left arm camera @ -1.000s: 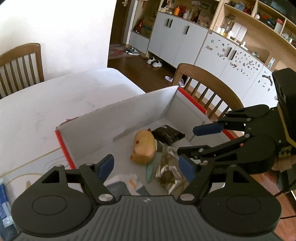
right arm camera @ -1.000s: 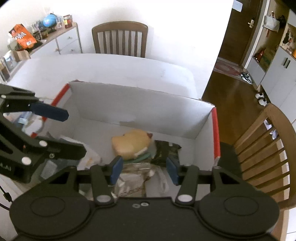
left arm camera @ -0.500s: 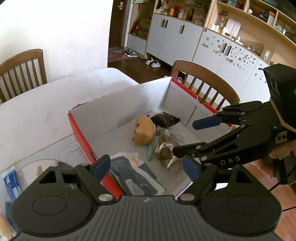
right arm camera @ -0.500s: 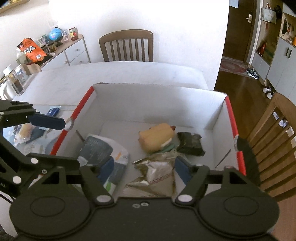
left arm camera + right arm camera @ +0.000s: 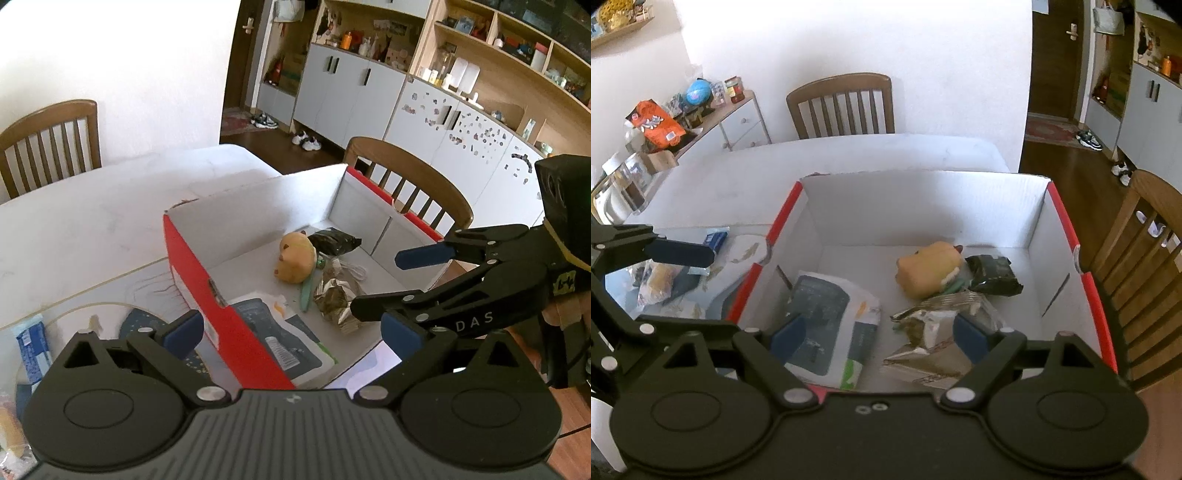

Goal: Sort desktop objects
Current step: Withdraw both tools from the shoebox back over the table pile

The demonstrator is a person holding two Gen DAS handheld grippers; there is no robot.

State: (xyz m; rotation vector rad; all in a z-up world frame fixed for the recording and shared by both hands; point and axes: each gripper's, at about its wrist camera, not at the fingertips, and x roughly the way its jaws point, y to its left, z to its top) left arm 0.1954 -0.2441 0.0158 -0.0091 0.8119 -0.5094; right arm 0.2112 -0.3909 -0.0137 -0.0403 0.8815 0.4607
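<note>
Red-edged cardboard box (image 5: 1067, 218) on white counter (image 5: 92, 214): holds yellow plush toy (image 5: 929, 267), dark packet (image 5: 993, 275), crumpled foil wrapper (image 5: 934, 336), grey-and-white pouch (image 5: 831, 321). Outside box, on counter by its left wall: blue carton (image 5: 33, 345), bagged snack (image 5: 657, 282), dark patterned item (image 5: 140, 325), unsorted. Left tongs (image 5: 291, 334): wide open, empty, above near left wall. Right tongs (image 5: 879, 338): wide open, empty, above box interior. Step judged between placements. Next move likely: reach left for a loose item, close, carry over the wall.
</note>
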